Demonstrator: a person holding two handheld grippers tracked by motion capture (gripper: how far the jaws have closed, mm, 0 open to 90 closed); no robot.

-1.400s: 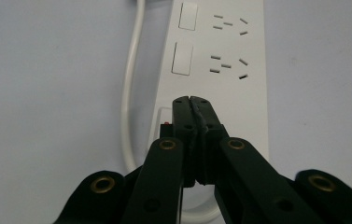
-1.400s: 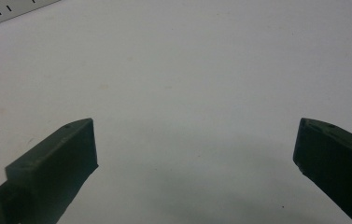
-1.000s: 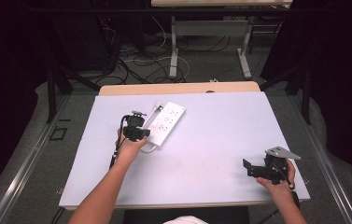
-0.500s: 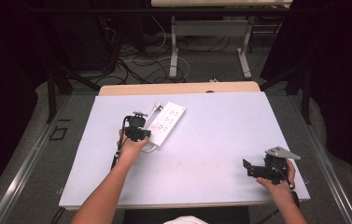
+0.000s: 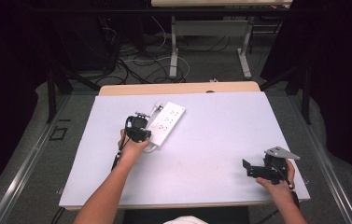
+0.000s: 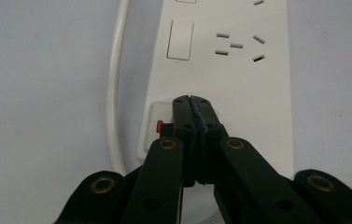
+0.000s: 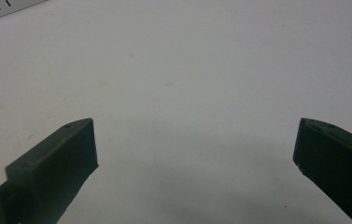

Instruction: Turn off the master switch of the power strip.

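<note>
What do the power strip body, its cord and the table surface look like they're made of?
Power strip: looks like hard white plastic, smooth and matt, with crisp moulded socket slots and switch outlines. Cord: seems a rubbery or vinyl white sheath, round, with a soft sheen along its length. Table: pale matt top, perhaps laminate or a mat; a wood-coloured edge shows at the far side.

No readable text, brand or numbers in any view. Strip [image 6: 229,70] face is blank white: just socket slots, one unmarked rocker [image 6: 180,38] at 12 o'clock from the claw tips, and a switch [image 6: 158,126] with a red mark, no lettering, at 9 o'clock of the tips. Strip in the high view [image 5: 166,123] is too small to read any print. Worktop [image 5: 220,140] carries no label or sign.
</note>
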